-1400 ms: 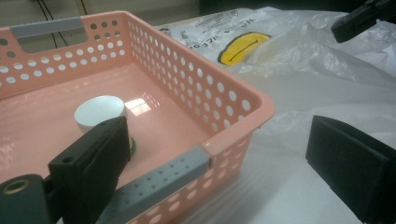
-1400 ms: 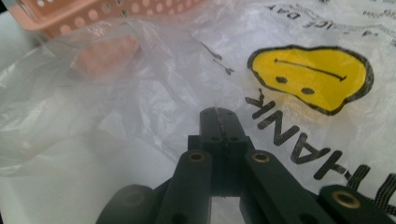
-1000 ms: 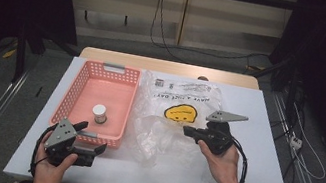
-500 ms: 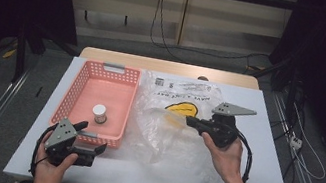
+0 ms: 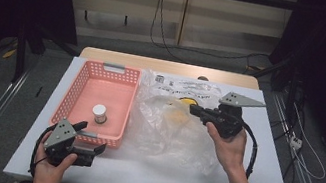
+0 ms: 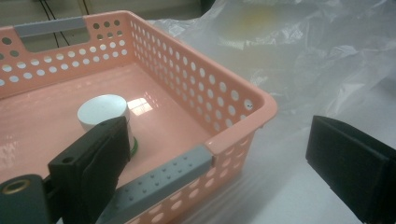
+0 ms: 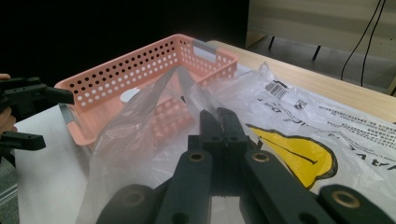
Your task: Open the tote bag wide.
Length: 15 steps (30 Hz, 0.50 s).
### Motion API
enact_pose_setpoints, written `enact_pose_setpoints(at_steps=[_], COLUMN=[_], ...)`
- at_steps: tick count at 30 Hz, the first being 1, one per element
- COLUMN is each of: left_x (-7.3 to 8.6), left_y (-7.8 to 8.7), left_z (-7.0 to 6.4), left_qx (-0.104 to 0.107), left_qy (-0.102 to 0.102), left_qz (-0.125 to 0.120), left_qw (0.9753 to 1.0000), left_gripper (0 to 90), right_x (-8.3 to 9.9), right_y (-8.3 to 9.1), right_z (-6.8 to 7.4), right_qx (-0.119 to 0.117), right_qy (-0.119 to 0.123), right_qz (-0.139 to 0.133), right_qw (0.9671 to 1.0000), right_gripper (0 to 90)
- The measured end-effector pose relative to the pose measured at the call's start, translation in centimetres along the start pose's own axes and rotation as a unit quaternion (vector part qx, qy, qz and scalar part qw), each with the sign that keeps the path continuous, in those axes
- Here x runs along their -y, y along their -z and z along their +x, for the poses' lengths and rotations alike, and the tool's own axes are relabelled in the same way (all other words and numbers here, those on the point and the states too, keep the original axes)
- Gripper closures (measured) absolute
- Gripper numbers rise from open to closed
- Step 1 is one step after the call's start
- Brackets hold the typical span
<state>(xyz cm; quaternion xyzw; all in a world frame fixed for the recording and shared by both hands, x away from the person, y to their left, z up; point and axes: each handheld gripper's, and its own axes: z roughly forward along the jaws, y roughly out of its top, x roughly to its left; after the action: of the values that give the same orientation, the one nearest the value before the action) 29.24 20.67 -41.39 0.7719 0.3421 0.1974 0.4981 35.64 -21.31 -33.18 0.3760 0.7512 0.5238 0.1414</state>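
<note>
A clear plastic bag (image 5: 170, 123) with a yellow print (image 7: 299, 156) lies on the white table, right of a pink perforated basket (image 5: 86, 83). My right gripper (image 5: 194, 110) is shut on a fold of the bag (image 7: 187, 93) and holds that part lifted off the table. A small white-capped jar (image 5: 99, 112) stands inside the basket (image 6: 224, 100). Near the table's front left, by the basket's near right corner, my left gripper (image 5: 86, 138) is open; its jaws straddle that corner, and the jar (image 6: 102, 112) shows past one pad (image 6: 100, 156).
The basket has grey handle strips at its far (image 5: 113, 67) and near (image 6: 163, 182) rims. A wooden strip (image 5: 170, 66) runs along the table's far edge. Cables (image 5: 162, 25) hang beyond it. Bare white tabletop (image 5: 176, 180) lies at the front.
My right gripper has risen and moved away from me with the bag fold, lifting the plastic higher. The left gripper has stayed in place.
</note>
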Motion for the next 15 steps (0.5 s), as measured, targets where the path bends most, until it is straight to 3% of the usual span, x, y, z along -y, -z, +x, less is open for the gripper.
enact_pose_setpoints(at_steps=[15], left_x=[0.10], left_y=[0.25], left_z=[0.20], left_qx=[-0.001], left_qy=[0.005], left_qz=[-0.002], left_qw=[1.0000], left_gripper=[6.2], right_x=[-0.47], right_y=[0.70], right_z=[-0.35], right_qx=[0.004], right_qy=[0.003], right_qz=[-0.030], right_qw=[0.9995], right_gripper=[90.0])
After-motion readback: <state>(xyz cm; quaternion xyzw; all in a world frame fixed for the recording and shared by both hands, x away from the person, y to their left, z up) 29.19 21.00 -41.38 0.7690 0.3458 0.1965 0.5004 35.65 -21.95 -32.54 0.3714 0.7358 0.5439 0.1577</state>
